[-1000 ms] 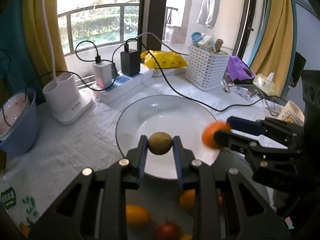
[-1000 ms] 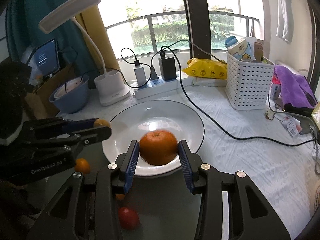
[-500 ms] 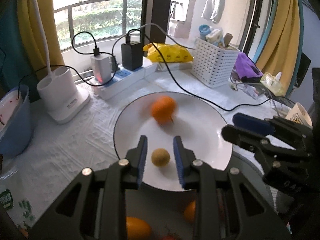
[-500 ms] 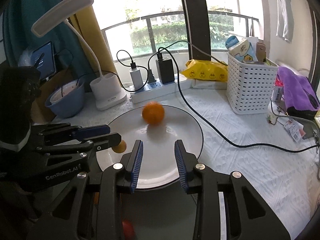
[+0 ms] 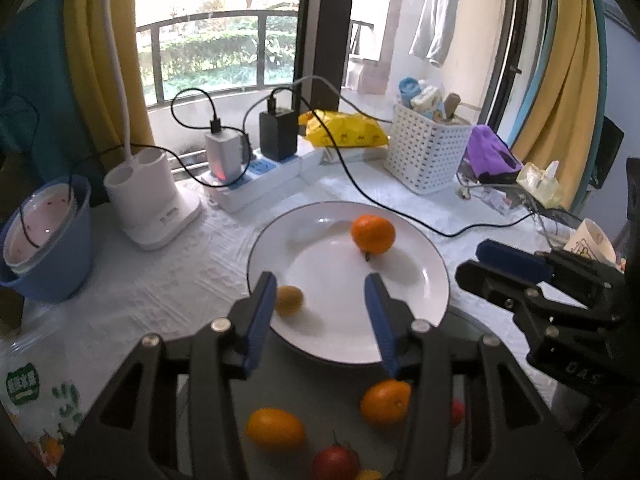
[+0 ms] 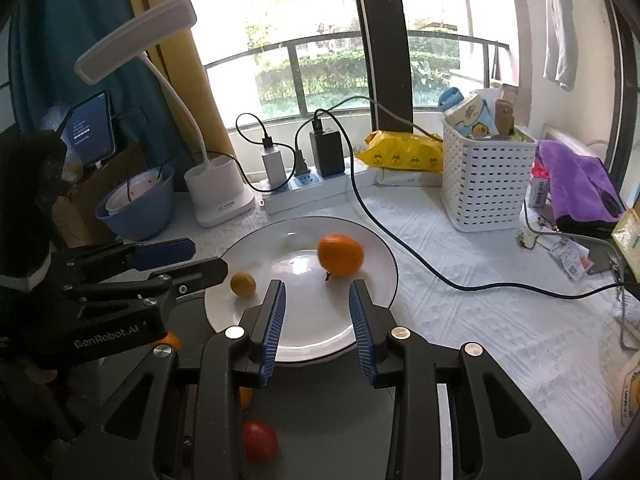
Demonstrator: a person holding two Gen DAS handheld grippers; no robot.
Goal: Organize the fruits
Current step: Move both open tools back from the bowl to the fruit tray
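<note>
Both grippers, left point(image 5: 320, 312) and right point(image 6: 316, 312), are held released over the plate point(image 5: 424, 256), orange point(image 5: 373, 234) and small fruit point(image 5: 289, 300) loose inside, so either could be rolled off the rim

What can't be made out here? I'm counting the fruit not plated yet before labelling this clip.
- Left wrist view: the orange fruit and a red one are partly hidden behind the left hand-held gripper.
- The yellow fruit is cut off by the bottom edge.
- Right wrist view: the small orange fruit is mostly hidden behind the right hand-held gripper.
</note>
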